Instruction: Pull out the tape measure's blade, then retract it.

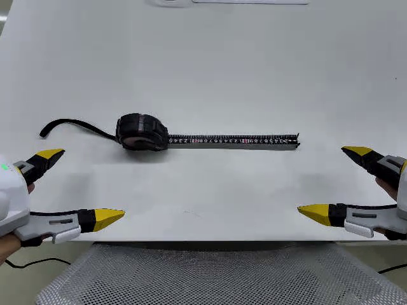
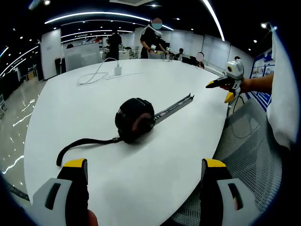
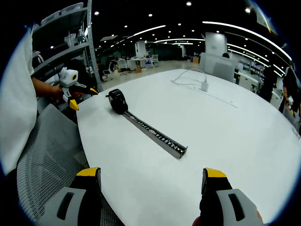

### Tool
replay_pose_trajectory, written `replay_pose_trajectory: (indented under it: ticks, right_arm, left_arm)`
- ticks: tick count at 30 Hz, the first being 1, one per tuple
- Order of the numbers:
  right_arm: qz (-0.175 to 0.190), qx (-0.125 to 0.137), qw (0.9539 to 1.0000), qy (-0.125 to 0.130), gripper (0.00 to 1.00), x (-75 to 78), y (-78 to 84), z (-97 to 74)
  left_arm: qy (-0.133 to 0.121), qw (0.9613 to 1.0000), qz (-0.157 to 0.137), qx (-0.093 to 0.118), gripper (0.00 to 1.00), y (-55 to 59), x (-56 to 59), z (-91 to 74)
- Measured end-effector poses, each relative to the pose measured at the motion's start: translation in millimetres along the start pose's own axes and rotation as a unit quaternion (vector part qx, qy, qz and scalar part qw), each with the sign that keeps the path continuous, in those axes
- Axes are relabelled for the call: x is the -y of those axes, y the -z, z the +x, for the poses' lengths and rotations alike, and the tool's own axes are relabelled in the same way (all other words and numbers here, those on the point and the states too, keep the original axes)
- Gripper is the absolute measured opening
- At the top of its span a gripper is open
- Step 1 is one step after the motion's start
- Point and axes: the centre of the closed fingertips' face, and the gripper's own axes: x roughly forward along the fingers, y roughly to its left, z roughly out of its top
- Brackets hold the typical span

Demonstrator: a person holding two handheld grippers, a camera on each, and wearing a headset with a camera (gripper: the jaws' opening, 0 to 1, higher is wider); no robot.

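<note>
On the table point(image 1: 210, 63), blade point(image 1: 232, 140) out; left gripper point(image 1: 93, 183) and right gripper point(image 1: 320, 179) gape; charger point(image 3: 204, 86) beyond.

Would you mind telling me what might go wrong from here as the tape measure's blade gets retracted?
1. The blade lies extended while the left gripper and right gripper hang open, apart from it; released unguided, it may whip back and slam its end hook into the case.
2. The case sits free on the smooth table, so it could slide or tip when gripped.
3. The loose strap beside the case might snag a jaw.
</note>
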Motion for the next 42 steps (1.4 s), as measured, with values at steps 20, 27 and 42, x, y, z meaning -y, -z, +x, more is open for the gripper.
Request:
replay_pose_trajectory:
  ticks: [20,27,42]
  right_arm:
    - [0.012,-0.007,0.9998,0.016,0.91,0.6,13.1,-10.4]
    - [0.012,-0.007,0.9997,0.019,0.91,2.6,12.2,-10.8]
    - [0.008,-0.004,0.9998,0.019,0.90,1.2,10.2,-11.3]
  left_arm:
    - [-0.004,0.9999,-0.007,-0.010,0.99,10.6,0.3,-5.1]
    - [0.000,0.9999,-0.004,-0.014,0.99,10.6,2.3,-4.0]
    - [-0.008,0.9999,-0.008,-0.010,0.99,8.3,0.4,-6.0]
